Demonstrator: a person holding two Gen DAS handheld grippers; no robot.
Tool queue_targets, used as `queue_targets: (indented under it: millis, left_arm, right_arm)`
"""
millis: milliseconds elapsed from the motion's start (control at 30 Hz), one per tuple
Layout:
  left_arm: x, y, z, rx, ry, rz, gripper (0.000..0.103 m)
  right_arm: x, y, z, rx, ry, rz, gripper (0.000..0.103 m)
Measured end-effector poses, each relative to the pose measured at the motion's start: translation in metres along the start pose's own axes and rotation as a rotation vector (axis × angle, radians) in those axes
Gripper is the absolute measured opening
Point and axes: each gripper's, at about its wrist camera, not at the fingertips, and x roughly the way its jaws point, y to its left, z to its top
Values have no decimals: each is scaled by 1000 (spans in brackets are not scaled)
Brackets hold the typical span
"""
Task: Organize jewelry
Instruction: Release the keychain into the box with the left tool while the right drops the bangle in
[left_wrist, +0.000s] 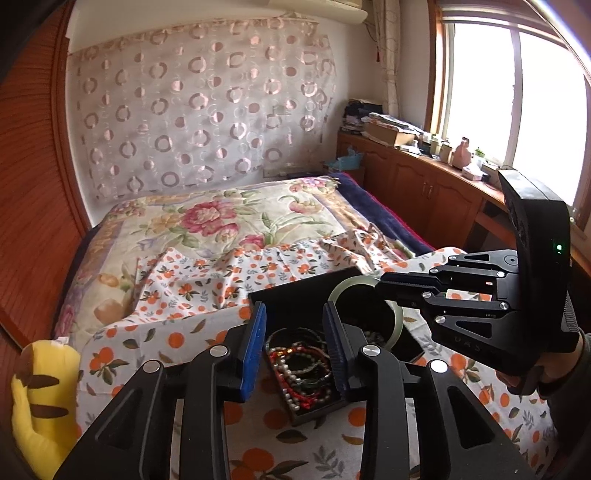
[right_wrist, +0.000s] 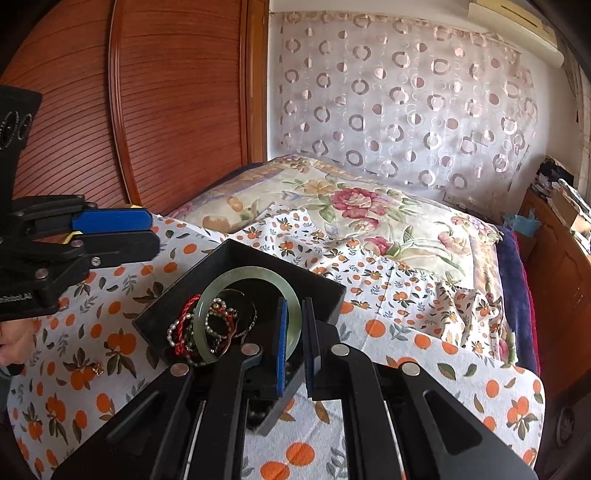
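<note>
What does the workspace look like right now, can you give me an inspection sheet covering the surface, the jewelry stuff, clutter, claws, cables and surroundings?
Surface: bed covered by an orange-print cloth, rumpled.
Job's things: black tray on the cloth, holding tangled bead bracelets; pale green bangle held above it; small gold piece loose on the cloth.
Clutter: yellow plush toy at the bed's edge.
Claws: left claw open over the bracelets, nothing between its pads; right claw shut on the bangle's rim.
Cables: nothing seen.
Surroundings: floral quilt, circle-pattern curtain, wooden cabinet under a bright window.
</note>
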Motion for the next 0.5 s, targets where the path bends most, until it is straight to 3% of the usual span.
queue_targets:
  millis: [100,167,500]
  left_arm:
    - [-2,5,-2,-8,4,14,32]
    - [-3,9,-4,-13,5,20,40]
    - [-3,23,-13,-31,26,46,42]
  right_arm:
    - [9,3,2,-10,15,7,9]
    - [14,6,2,-15,23,12,10]
    - [19,17,2,-35,37,26,10]
